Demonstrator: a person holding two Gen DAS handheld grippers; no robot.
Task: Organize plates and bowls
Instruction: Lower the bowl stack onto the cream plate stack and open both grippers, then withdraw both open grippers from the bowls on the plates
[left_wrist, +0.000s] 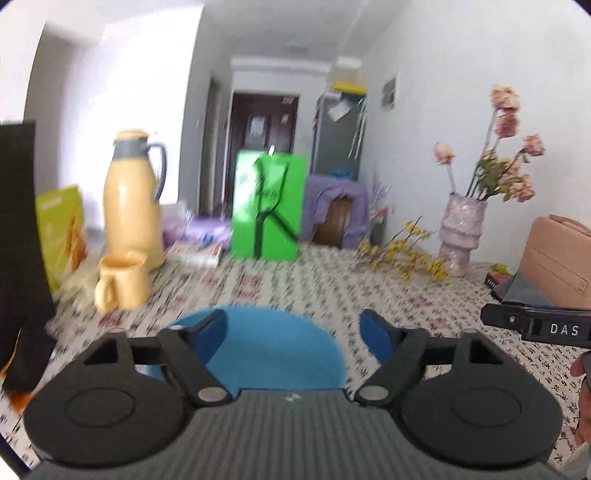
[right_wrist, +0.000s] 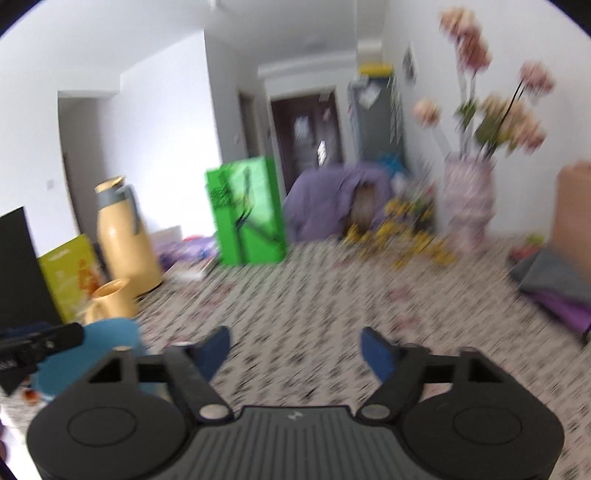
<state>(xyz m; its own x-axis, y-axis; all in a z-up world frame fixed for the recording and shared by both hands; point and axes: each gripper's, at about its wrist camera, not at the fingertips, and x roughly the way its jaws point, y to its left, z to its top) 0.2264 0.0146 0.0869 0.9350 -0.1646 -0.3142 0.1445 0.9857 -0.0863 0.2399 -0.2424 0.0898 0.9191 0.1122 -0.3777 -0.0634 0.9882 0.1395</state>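
Jaws of both grippers stand wide apart with nothing clamped: the left gripper (left_wrist: 291, 334) hangs over the blue dish (left_wrist: 273, 343), whose rim shows between and beneath its blue fingertips (left_wrist: 376, 334) without visible contact, while the right gripper (right_wrist: 295, 349) has only the patterned worktop (right_wrist: 314, 295) in its gap. Taking the blue dish as landmark, it lies on the worktop directly below the left jaws and, in the right wrist view, to the left of the right jaws and apart from them. Beyond the dish on its left stand a yellow mug (left_wrist: 122, 280) and, behind that, a yellow flask (left_wrist: 131, 199); farther back, roughly straight ahead, is a green bag (left_wrist: 267, 206); well off to the right is a vase of flowers (left_wrist: 461, 232). Both views are blurred, so whether the dish is a plate or a bowl, single or stacked, cannot be told. Judged step: the dish appears set down and released, or about to be taken. Next move, as a judgement, calls for finding the remaining plates and bowls, none of which shows here, and lining open jaws on a rim.
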